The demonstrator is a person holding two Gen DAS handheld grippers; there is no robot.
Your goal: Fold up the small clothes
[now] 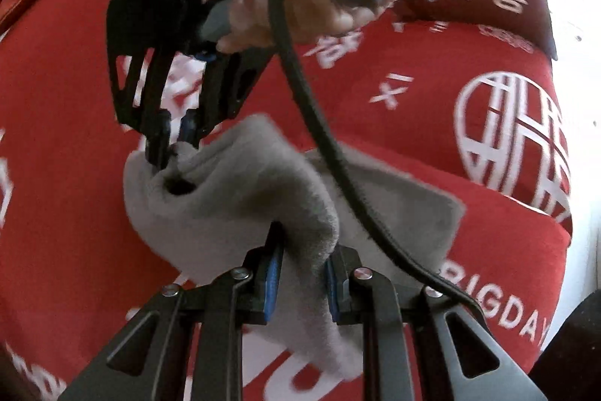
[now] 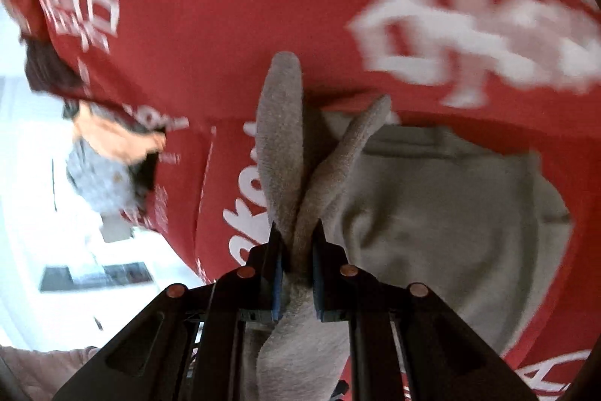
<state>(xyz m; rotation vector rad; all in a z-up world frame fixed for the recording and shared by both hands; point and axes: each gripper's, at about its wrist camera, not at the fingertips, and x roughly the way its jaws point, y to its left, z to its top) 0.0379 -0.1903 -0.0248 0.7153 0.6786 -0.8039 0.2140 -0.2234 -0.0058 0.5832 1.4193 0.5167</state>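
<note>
We are pinching the soft grey fleece garment [image 1: 240, 198] in both the left gripper [image 1: 302, 282] and right gripper [image 2: 296, 250], jaws nearly closed on its edges, lifting it off the red printed cloth [image 1: 375, 108] so it hangs ready for folding.

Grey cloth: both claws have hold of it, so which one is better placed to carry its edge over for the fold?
Probably the right. The right claw pinches a free corner of the grey cloth, which stands up loose, while the left claw clamps the bunched middle.
</note>
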